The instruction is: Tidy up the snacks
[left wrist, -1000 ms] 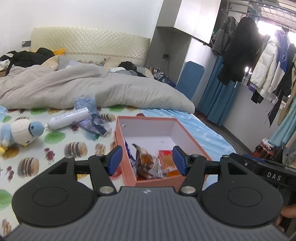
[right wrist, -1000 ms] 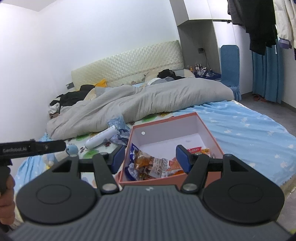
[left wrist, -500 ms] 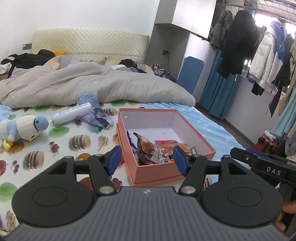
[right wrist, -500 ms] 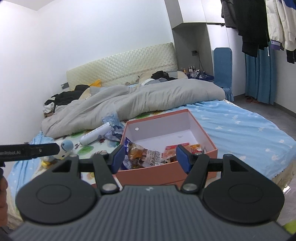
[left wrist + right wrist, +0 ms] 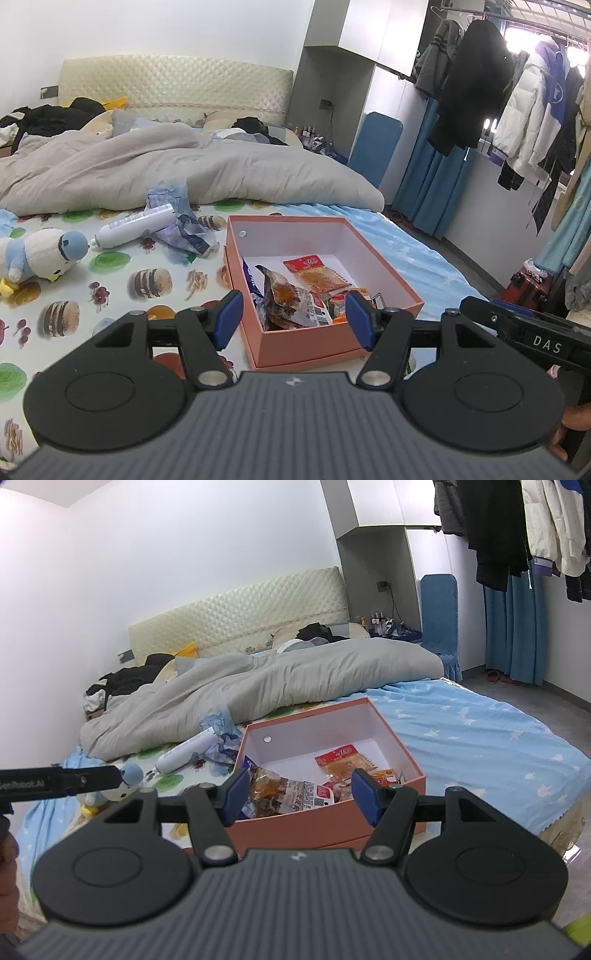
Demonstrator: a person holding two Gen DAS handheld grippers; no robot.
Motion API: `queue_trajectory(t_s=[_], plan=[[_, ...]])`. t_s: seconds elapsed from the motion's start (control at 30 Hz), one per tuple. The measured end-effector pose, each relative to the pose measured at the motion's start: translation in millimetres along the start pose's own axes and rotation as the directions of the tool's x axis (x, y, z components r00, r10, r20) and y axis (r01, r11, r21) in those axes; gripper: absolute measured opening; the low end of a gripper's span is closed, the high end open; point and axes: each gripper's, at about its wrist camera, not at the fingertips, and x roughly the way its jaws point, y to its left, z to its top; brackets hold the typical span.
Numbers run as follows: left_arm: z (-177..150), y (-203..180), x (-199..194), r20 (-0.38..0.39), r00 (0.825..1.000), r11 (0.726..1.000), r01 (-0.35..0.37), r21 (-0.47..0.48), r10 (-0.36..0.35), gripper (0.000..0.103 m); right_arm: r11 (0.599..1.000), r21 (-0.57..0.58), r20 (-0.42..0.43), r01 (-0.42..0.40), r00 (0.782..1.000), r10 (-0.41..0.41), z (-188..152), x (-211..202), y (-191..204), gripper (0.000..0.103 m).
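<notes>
One pink box (image 5: 321,343) sits open on the bed (image 5: 110,280), at the near edge where the food-print sheet meets the blue star-print cover (image 5: 480,738). Its inside is white, with a single round stud on the far wall. The snacks (image 5: 295,295) lie heaped in the near half of the box: one red-topped packet of orange pieces (image 5: 317,275) lies flat and furthest in, one clear crinkled pack of brown pieces (image 5: 284,299) rests nearer the front wall, and one blue-edged packet (image 5: 251,277) leans against the left wall. More small red and orange wrappers are bunched at the near right corner; their number cannot be told.

Left of the box on the sheet lie one white tube (image 5: 136,225), one crumpled blue-grey wrapper (image 5: 184,229) touching it, and one plush penguin (image 5: 40,254) further left. One grey duvet (image 5: 166,173) is bunched behind them, before the quilted headboard (image 5: 177,85).

Two tools hover before the box, apart from it. The left tool (image 5: 293,319) has its blue pads standing wide with nothing between them. The right tool (image 5: 301,794) is likewise spread wide and empty. Each shows as a dark bar at the edge of the other's view. Coats (image 5: 517,107) hang on a rail at the right.
</notes>
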Motion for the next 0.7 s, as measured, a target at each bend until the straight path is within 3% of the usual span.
queue_trajectory(t_s=[0.2, 0.27, 0.37, 0.4, 0.53, 0.7], plan=[[1.6, -4.4, 5.2, -0.010, 1.000, 1.000, 0.011, 0.007, -0.011, 0.067, 1.000, 0.008, -0.002, 0.001, 1.000, -0.001, -1.5, -0.8, -1.0, 0.064], [1.8, -6.0, 5.5, -0.002, 1.000, 1.000, 0.015, 0.010, -0.015, 0.087, 1.000, 0.007, -0.007, 0.003, 1.000, -0.003, -0.6, 0.1, -1.3, 0.066], [2.4, -5.4, 6.9, 0.016, 1.000, 1.000, -0.008, -0.010, 0.008, 0.100, 0.999, -0.017, -0.003, 0.028, 1.000, -0.028, 0.0, 0.7, -0.7, 0.100], [2.4, -5.9, 7.6, 0.016, 1.000, 1.000, -0.017, -0.004, 0.017, 0.100, 0.999, -0.013, -0.004, 0.030, 1.000, -0.030, -0.1, 0.7, -1.8, 0.103], [3.8, -10.4, 10.3, -0.012, 0.996, 0.996, -0.082, 0.038, 0.083, 0.102, 0.999, 0.005, -0.013, 0.037, 0.999, -0.037, -0.1, 1.6, -4.1, 0.103], [3.8, -11.2, 7.4, -0.015, 0.997, 0.996, -0.079, 0.038, 0.080, 0.103, 0.999, 0.023, -0.006, 0.049, 0.999, -0.049, 0.0, 2.5, -5.1, 0.103]])
